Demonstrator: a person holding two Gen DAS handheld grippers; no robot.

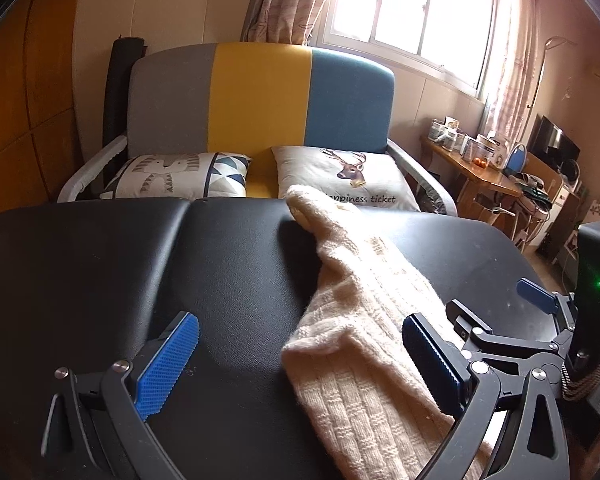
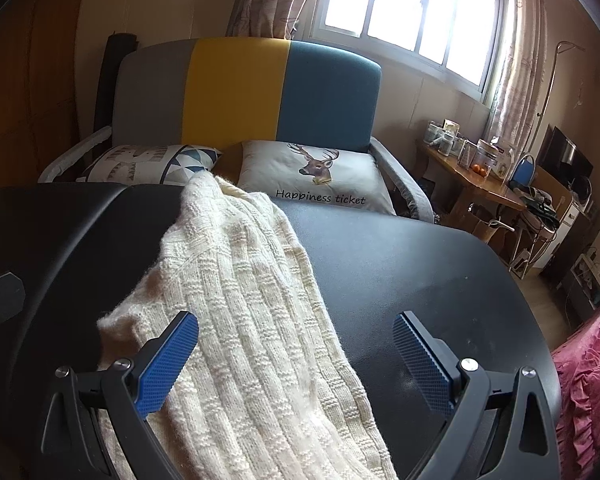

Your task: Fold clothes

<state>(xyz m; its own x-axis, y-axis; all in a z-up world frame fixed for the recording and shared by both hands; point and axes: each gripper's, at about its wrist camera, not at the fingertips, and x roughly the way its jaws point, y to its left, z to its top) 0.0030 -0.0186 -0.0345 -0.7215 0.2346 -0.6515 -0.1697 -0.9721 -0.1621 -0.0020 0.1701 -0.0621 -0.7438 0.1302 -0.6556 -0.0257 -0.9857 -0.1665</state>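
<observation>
A cream knitted sweater (image 1: 364, 320) lies stretched out on the black padded table (image 1: 100, 280), running from the near edge toward the far edge. My left gripper (image 1: 300, 364) is open, its blue pads wide apart, with the sweater's left edge between them. The right gripper (image 1: 500, 320) shows at that view's right side, beside the sweater. In the right wrist view the sweater (image 2: 252, 300) fills the middle left, and my right gripper (image 2: 296, 364) stands open above its near part. The left pad (image 2: 168, 364) hovers over the knit; the right one is over bare table (image 2: 420, 272).
Beyond the table stands a grey, yellow and blue sofa (image 1: 260, 96) with two printed cushions (image 1: 340, 172). At the right are a cluttered wooden desk (image 1: 476, 168) under the window and a pink ruffled cloth (image 2: 592, 380) near the table's right edge.
</observation>
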